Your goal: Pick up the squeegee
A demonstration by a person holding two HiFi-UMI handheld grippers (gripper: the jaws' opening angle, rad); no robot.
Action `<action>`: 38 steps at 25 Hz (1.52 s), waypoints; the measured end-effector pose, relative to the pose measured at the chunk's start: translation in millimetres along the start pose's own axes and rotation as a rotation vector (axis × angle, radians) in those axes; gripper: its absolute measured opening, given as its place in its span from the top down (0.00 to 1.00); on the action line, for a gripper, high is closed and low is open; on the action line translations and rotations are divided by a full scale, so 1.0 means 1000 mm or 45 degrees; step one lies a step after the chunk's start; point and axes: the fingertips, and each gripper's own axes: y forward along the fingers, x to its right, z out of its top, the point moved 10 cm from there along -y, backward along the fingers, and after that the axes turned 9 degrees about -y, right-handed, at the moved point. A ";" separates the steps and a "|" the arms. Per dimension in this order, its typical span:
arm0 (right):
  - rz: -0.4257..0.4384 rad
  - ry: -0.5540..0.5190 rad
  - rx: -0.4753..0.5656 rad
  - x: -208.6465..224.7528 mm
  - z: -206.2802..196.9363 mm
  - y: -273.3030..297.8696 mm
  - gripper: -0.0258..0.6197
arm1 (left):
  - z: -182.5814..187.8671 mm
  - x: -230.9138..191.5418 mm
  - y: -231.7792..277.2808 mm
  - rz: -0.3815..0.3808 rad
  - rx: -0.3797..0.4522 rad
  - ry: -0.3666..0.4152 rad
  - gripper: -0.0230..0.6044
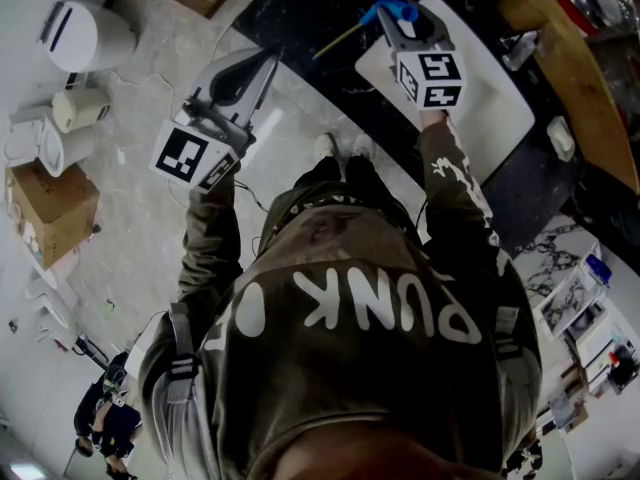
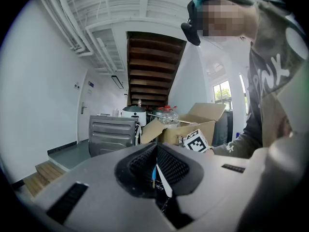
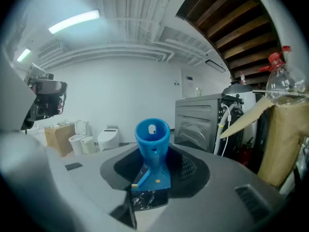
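The head view looks steeply down past the person's sweatshirt (image 1: 370,318) onto the left gripper (image 1: 258,68) and right gripper (image 1: 398,16). Each gripper view rides close behind its own jaws, tilted up (ceiling shows), and both take in the steel appliance (image 2: 112,134) below the wooden stairs (image 2: 154,62).

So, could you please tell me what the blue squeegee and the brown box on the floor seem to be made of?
The squeegee, clamped in the right hand-held gripper, looks like moulded plastic: even blue, smooth, slightly glossy, with a hollow tube end. The box looks like plain cardboard: matte brown with folded edges, though it shows small.
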 end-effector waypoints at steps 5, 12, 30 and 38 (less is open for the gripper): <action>-0.001 -0.010 0.057 0.002 0.015 -0.015 0.72 | 0.002 0.001 0.001 -0.005 0.007 0.005 0.96; 0.026 -0.045 0.181 0.002 0.054 -0.039 0.72 | 0.012 0.003 0.000 -0.015 0.020 0.036 0.96; 0.144 -0.161 0.516 -0.024 0.148 -0.115 0.71 | 0.046 0.002 0.002 -0.028 0.069 0.151 0.96; 0.193 -0.171 0.523 -0.032 0.144 -0.118 0.72 | 0.054 0.004 0.001 -0.023 0.076 0.175 0.96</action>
